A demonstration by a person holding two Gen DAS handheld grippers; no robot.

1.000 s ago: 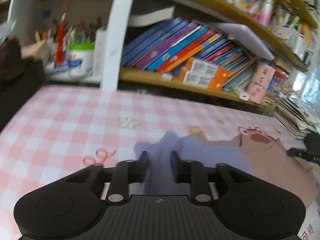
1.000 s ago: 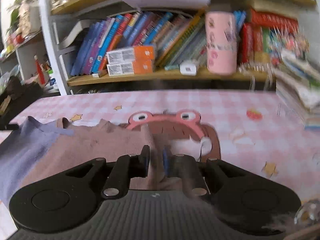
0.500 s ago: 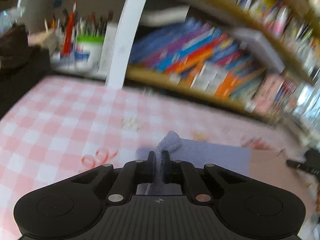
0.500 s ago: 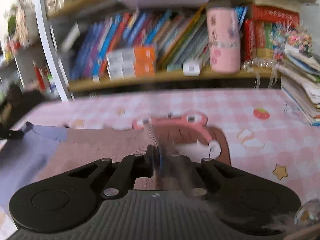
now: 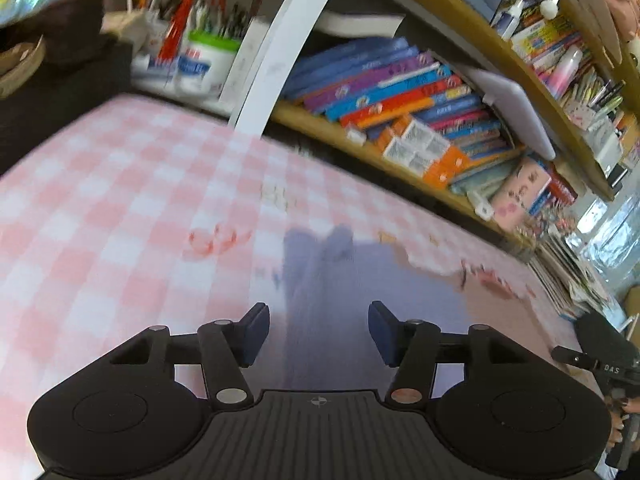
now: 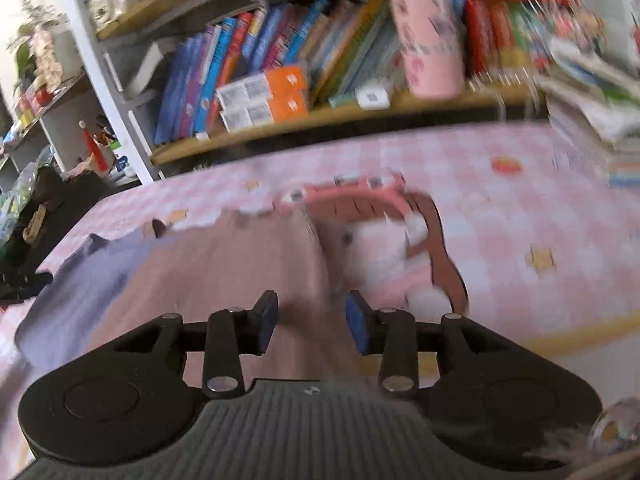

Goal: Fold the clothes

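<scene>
Now the left gripper (image 5: 318,330) hangs with its jaws parted, having just opened, and nothing is clamped: the lavender end of the garment (image 5: 360,292) lies flat between and beyond the pads, running from the tool toward twelve o'clock. From there the cloth carries on toward three o'clock, where lavender gives way to dusty pink. The right gripper (image 6: 312,322) has likewise just opened to a narrower gap, and its pads press on nothing; the pink part of the same garment (image 6: 224,276) spreads beneath and stretches toward nine o'clock.

So the garment's long axis seems to run crosswise between the two tools, the left hand nearer the lavender end and the right nearer the pink end. Any next fold would probably bring one end over the other along that line.

Only the left view shows the bare checked tablecloth (image 5: 100,200) out at ten o'clock, and the right gripper's black body at four o'clock. Only the right view shows the printed cartoon figure (image 6: 384,232) at one o'clock, just beside the pink edge; blur hides whether cloth overlaps it.
</scene>
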